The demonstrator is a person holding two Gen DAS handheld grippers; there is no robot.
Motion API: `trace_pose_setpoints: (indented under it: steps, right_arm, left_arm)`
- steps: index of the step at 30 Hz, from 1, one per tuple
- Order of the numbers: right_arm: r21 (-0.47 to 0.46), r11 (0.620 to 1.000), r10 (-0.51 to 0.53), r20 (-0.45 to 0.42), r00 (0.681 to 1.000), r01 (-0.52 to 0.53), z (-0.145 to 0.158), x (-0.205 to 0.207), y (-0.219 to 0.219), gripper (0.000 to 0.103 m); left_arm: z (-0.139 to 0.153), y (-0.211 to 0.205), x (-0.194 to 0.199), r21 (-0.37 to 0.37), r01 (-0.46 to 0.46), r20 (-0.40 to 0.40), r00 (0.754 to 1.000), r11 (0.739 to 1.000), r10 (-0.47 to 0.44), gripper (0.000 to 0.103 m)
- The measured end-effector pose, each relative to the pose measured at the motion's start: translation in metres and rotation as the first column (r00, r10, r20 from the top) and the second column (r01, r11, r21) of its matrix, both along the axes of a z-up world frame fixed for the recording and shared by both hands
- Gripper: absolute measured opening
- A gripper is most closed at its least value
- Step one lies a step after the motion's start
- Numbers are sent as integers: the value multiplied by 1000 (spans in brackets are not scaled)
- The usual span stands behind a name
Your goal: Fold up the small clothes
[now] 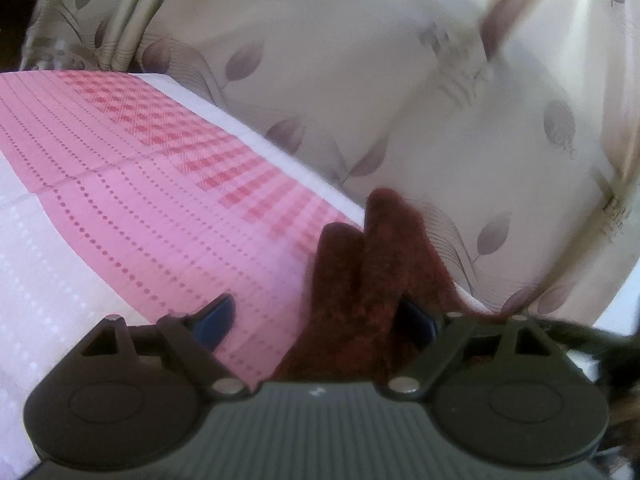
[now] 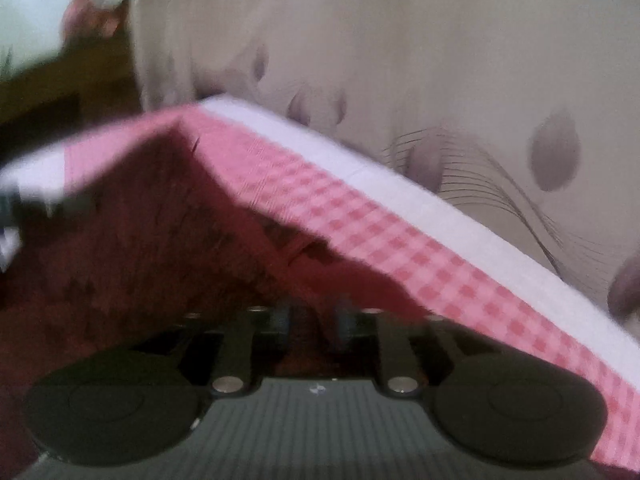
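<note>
Our left gripper [image 1: 320, 320] has its blue-tipped fingers [image 1: 216, 320] spread wide apart; a fold of the dark red garment [image 1: 372, 264] rises between them, lying against the finger at 3 o'clock and clear of the one at 9 o'clock, so nothing is pinched. Beyond, toward 10 o'clock, stretches the pink cloth [image 1: 132, 184] with dotted stripes and a red checked band, edged in white. From 12 to 3 o'clock hangs a cream curtain [image 1: 360, 60] printed with grey leaves.

Our right gripper [image 2: 312, 320] has its fingers [image 2: 282, 322] drawn close together, with a ridge of the same dark red garment [image 2: 132, 240] caught in the narrow gap; we read that as a clamp, though the frame is blurred. The garment spreads toward 9 o'clock and peaks near 11 o'clock. The pink checked cloth [image 2: 400, 248] runs from 11 down to 4 o'clock, and the leaf curtain [image 2: 400, 60] fills the field from 12 to 3 o'clock.
</note>
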State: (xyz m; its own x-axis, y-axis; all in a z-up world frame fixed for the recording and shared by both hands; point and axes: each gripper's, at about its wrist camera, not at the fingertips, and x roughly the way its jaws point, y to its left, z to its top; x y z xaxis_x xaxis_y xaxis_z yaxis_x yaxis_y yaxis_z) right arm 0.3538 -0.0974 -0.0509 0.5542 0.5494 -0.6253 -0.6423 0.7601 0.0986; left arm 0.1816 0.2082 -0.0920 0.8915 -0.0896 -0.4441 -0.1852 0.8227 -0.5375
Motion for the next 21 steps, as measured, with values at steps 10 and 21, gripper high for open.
trace_pose_setpoints:
  steps: [10,21]
  right_arm:
    - [-51,998,46,68,997,-42,28,-157,-67,48]
    - [24,989,-142,-46,989,143,-5,-172,-135,14]
  left_arm:
    - [9,-11,12,158,79,-40,996,984,-74,89]
    - [18,-8,16,271,94,-63,995,958,-80,89]
